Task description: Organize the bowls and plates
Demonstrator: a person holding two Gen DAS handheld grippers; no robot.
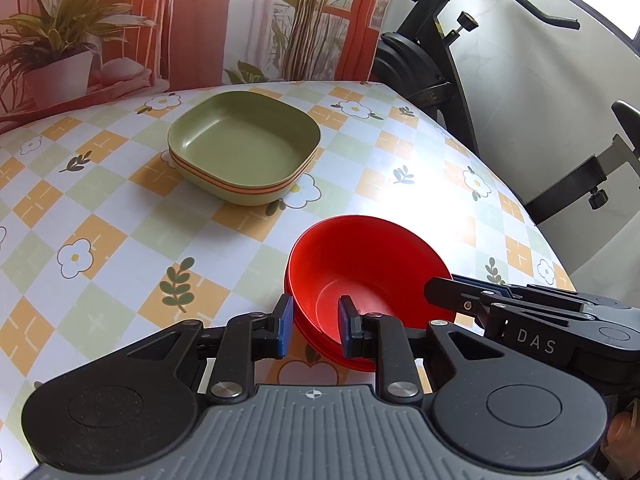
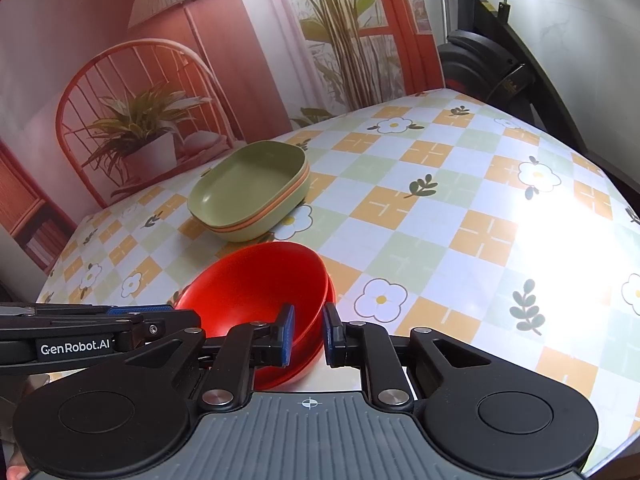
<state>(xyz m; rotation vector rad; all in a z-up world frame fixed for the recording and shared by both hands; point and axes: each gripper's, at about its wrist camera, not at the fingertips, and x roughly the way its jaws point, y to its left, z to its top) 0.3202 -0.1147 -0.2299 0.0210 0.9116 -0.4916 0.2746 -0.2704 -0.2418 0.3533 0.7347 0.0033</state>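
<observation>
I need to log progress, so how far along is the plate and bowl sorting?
Done: green plates sit nested in one pile. In hand: both grippers, left and right, straddle opposite rims of the stacked red bowls. Left: seating and releasing that stack.

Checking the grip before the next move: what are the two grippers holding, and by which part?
Both straddle the rim of the red bowl stack: left gripper on its near-left rim, right gripper on the opposite side. Red bowls; firm clamping cannot be told.
</observation>
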